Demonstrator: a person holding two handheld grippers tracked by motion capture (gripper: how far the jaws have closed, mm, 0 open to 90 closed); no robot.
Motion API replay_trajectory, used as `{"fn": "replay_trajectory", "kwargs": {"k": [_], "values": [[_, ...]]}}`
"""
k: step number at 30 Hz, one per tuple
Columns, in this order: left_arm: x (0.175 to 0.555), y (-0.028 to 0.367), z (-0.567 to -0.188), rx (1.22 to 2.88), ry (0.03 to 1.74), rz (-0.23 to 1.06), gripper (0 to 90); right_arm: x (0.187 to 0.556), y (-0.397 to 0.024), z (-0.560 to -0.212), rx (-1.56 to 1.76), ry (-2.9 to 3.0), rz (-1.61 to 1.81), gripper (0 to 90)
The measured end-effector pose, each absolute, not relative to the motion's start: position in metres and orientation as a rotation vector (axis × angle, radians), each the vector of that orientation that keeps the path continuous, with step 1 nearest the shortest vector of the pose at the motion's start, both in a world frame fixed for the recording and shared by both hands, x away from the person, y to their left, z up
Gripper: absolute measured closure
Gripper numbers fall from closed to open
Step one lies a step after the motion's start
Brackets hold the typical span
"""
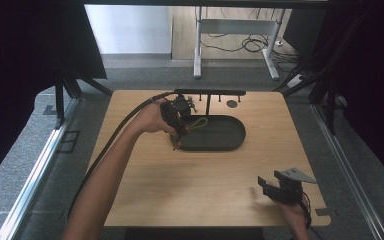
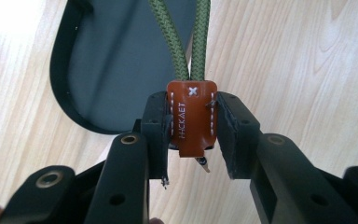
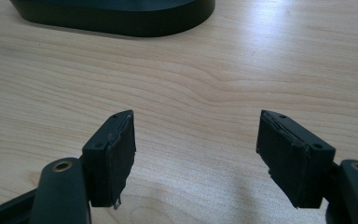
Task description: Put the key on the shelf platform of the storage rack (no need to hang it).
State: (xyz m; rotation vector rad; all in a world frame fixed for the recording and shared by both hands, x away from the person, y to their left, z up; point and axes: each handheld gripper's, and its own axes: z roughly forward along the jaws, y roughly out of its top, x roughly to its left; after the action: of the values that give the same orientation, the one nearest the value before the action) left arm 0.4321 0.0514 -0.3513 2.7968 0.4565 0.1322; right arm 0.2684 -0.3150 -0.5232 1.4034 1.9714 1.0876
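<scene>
Left gripper (image 2: pixel 192 133) clamped on brown leather tab (image 2: pixel 192 116) of green cord loop (image 2: pixel 182 42), at left end of dark oval tray (image 1: pixel 230 131); black rack (image 1: pixel 210 93) behind tray; right gripper (image 3: pixel 196 158) jaws apart over bare table (image 1: pixel 190 175), well clear

The light wooden table top (image 1: pixel 195 190) has a pale grain and a small round dark inset (image 1: pixel 232 104) near its far edge. A black metal rack with short upright pegs (image 1: pixel 210 93) stands along that far edge. Grey carpet floor (image 1: pixel 145 75) surrounds the table. Beyond it stands a white metal desk frame (image 1: pixel 198 50), with loose black cables (image 1: pixel 252 45) lying on the floor beside it.
</scene>
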Motion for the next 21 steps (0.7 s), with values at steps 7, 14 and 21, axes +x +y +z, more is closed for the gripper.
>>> {"fn": "replay_trajectory", "kwargs": {"k": [7,14,21], "values": [[0.439,0.049,-0.354,2.805,0.452,0.131,66.4,0.267,-0.316,-0.524,1.407,1.969,1.086,29.0],[0.445,0.043,-0.353,2.801,0.450,0.135,66.4,0.266,-0.318,-0.523,1.419,1.960,1.088,29.0],[0.447,0.032,-0.348,2.804,0.426,0.157,66.4,0.265,-0.319,-0.522,1.418,1.957,1.090,29.0]]}}
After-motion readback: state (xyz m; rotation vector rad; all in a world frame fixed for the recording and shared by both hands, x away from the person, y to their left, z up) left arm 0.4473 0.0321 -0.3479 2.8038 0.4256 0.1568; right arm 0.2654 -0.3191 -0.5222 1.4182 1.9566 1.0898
